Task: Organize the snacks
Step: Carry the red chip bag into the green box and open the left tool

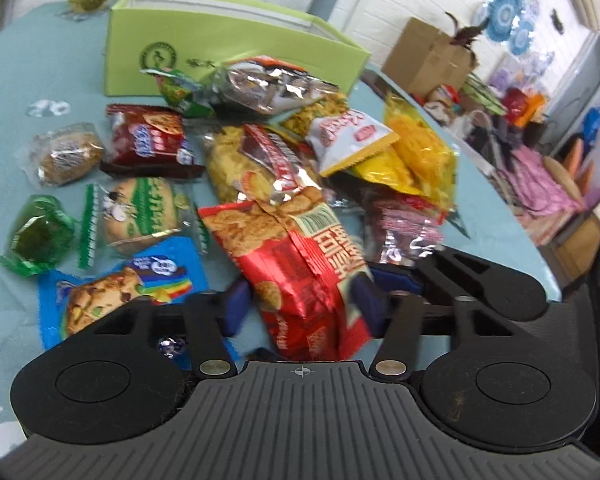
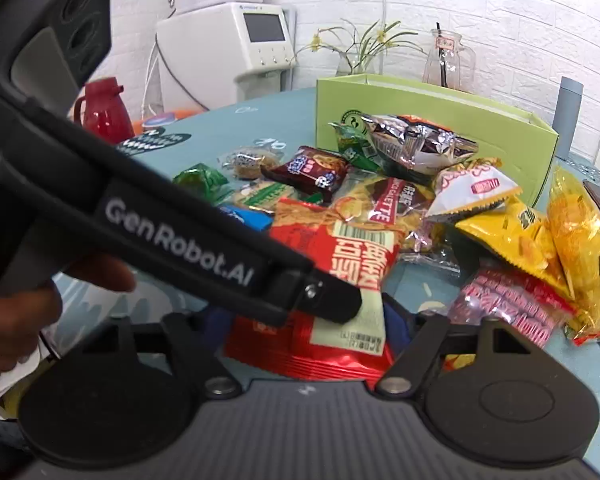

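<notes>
Gripping the red snack bag point(image 1: 300, 276) from both sides, the left gripper point(image 1: 304, 304) presses its blue pads point(image 1: 236, 308) against the bag's lower part. The right gripper point(image 2: 304, 320) clamps the same bag point(image 2: 340, 344). The bag lies at the near edge of a snack pile on the blue table point(image 1: 40, 64), before the green box point(image 1: 220, 40).

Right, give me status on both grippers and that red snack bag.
Left gripper and right gripper both closed on the red snack bag. Green box behind the pile, open. Other snacks crowd the way.
</notes>
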A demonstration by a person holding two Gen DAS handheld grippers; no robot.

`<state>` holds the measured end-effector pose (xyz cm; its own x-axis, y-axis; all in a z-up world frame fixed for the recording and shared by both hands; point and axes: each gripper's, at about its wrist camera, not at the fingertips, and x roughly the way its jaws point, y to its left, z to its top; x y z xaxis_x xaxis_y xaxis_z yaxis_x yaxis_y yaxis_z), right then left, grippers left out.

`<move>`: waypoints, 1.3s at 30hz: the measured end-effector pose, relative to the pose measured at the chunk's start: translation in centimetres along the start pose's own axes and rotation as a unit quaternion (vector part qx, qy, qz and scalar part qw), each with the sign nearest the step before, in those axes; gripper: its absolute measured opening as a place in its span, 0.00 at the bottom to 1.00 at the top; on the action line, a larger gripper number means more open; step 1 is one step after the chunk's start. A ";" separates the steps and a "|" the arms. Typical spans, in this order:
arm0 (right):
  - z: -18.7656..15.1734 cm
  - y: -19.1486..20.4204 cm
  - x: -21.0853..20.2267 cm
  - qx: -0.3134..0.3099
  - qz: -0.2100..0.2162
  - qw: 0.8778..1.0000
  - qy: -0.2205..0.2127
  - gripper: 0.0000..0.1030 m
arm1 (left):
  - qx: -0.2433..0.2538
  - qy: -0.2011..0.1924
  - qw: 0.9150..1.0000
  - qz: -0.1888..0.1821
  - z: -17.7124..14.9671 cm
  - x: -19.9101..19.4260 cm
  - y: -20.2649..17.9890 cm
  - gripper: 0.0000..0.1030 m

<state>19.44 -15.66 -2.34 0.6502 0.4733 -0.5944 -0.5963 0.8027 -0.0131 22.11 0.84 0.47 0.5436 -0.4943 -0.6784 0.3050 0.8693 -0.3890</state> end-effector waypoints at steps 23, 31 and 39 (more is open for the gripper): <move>22.0 -10.0 16.3 -0.053 0.007 0.998 -0.028 0.74 | -0.001 -0.072 0.997 0.025 25.6 5.6 11.9 0.28; 20.2 -10.5 12.5 -0.037 -0.013 0.996 -0.082 0.90 | 0.006 -0.125 0.990 0.062 24.2 3.0 12.5 0.67; 14.1 -7.6 3.2 0.041 0.032 0.993 -0.107 0.90 | 0.022 -0.144 0.988 0.055 16.0 -3.6 7.8 0.77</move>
<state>32.70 -15.17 7.16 0.7024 0.5831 -0.4082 -0.6047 0.7913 0.0898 35.06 9.44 9.84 0.7734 -0.3812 -0.5065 0.2619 0.9198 -0.2923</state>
